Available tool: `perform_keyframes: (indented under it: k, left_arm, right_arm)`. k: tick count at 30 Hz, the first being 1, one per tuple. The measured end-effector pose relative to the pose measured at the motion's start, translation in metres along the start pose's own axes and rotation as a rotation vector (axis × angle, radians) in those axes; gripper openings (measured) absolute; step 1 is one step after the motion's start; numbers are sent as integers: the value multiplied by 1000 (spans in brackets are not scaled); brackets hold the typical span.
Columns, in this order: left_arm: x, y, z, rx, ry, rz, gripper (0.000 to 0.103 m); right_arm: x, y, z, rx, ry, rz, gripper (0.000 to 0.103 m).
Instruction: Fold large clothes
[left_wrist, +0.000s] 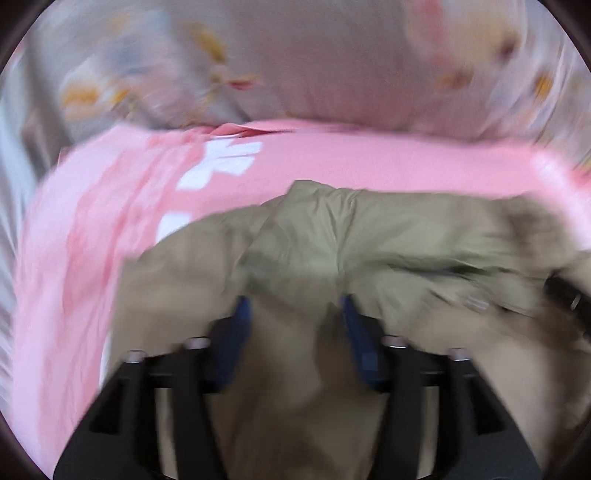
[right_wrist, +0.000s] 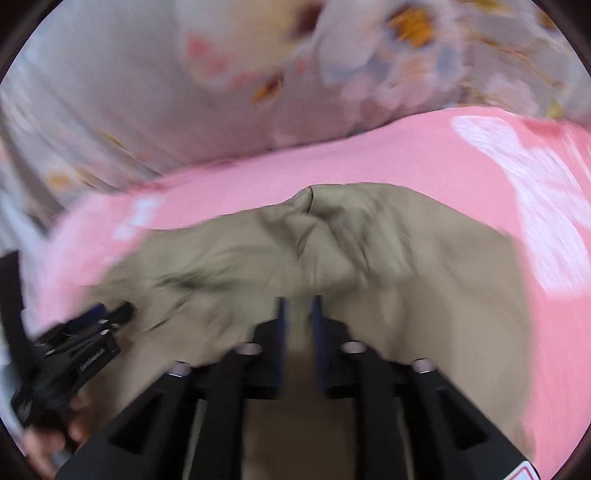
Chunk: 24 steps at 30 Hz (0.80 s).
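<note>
A khaki garment (left_wrist: 369, 240) lies crumpled on a pink sheet, and both views are blurred. In the left wrist view my left gripper (left_wrist: 295, 306) hovers over its near part. The blue pads (left_wrist: 242, 310) stand well apart and only loose cloth shows in the gap. The right wrist view shows the same garment (right_wrist: 369, 251) under my right gripper (right_wrist: 300, 306). Its jaws are a narrow gap apart and the khaki cloth seen through them does not look pinched. The left gripper (right_wrist: 110, 314) also shows at that view's left edge.
The pink sheet (left_wrist: 369, 162) with white flower prints (right_wrist: 535, 192) covers the bed under the garment. A grey floral quilt or pillow (right_wrist: 147, 92) is heaped along the far side. A person's hand (right_wrist: 48, 439) holds the left gripper's handle.
</note>
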<state>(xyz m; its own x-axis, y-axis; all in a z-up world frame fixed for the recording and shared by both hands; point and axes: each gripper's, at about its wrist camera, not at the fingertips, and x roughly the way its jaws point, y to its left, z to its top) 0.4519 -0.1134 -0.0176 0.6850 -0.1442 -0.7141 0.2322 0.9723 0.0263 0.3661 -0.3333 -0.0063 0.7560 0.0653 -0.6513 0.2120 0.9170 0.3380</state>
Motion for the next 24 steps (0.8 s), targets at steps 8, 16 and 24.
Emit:
perform_keyframes:
  k: [8, 16, 24]
  left_arm:
    - [-136, 129, -131, -116, 116, -99, 88]
    - [-193, 200, -267, -317, 202, -145, 88]
    - [-199, 190, -303, -399, 195, -228, 85]
  right_arm:
    - [-210, -73, -168, -55, -24, -142, 78]
    - [-280, -121, -300, 172, 56, -73, 79]
    - [-266, -115, -325, 300, 41, 58, 79]
